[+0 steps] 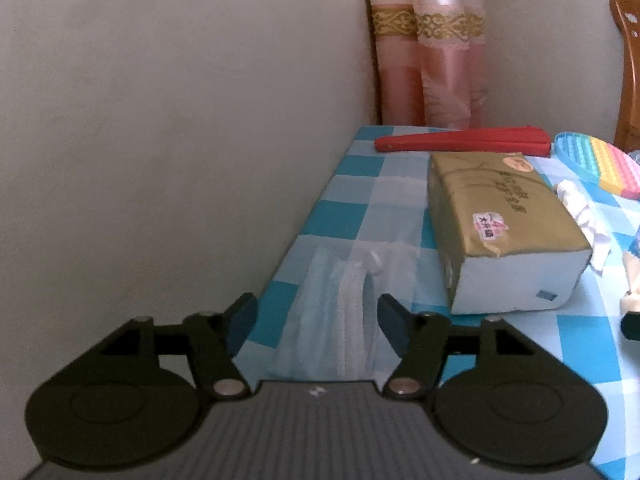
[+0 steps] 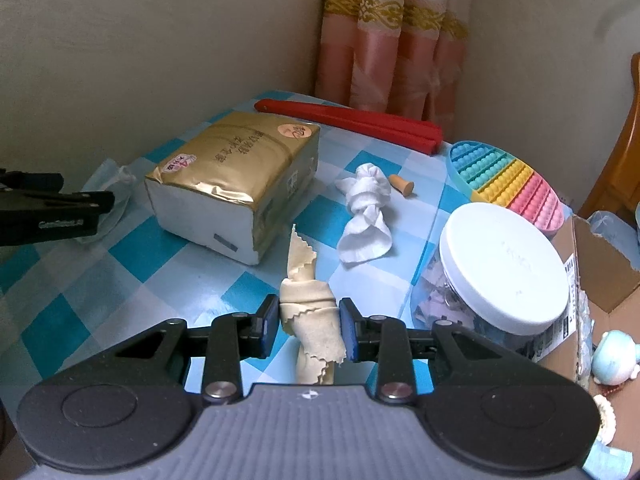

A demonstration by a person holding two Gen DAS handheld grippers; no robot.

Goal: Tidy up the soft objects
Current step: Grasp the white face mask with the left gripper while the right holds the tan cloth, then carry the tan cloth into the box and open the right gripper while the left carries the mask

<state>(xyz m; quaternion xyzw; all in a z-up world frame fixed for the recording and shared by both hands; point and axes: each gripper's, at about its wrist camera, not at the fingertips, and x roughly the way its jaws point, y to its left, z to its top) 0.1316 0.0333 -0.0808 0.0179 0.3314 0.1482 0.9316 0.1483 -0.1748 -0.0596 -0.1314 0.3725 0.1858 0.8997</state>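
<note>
Tissue pack (image 2: 234, 176): gold wrapper, largest soft item; sat on the checked tablecloth (image 2: 72, 280) towards the wall. Looked light and squashy; best taken across its short sides.

Bag of face masks (image 1: 340, 312): clear pouch at the table's left edge, just beside the tissue pack. Thin, limp, probably slippery; a pinch at the top seam seemed safest. The left gripper (image 1: 316, 312) stood over it with jaws apart, pads not pressing on it.

White sock (image 2: 366, 216): knotted, lying loose mid-table, between the tissue pack and the lidded jar (image 2: 500, 272). Soft; the knot offered the firmest hold.

Beige cloth (image 2: 310, 320): twisted strip with pinked edges, clamped at its rolled middle by the right gripper (image 2: 308, 326) (both ends hung free). Weightless, floppy, unlikely to slip.
</note>
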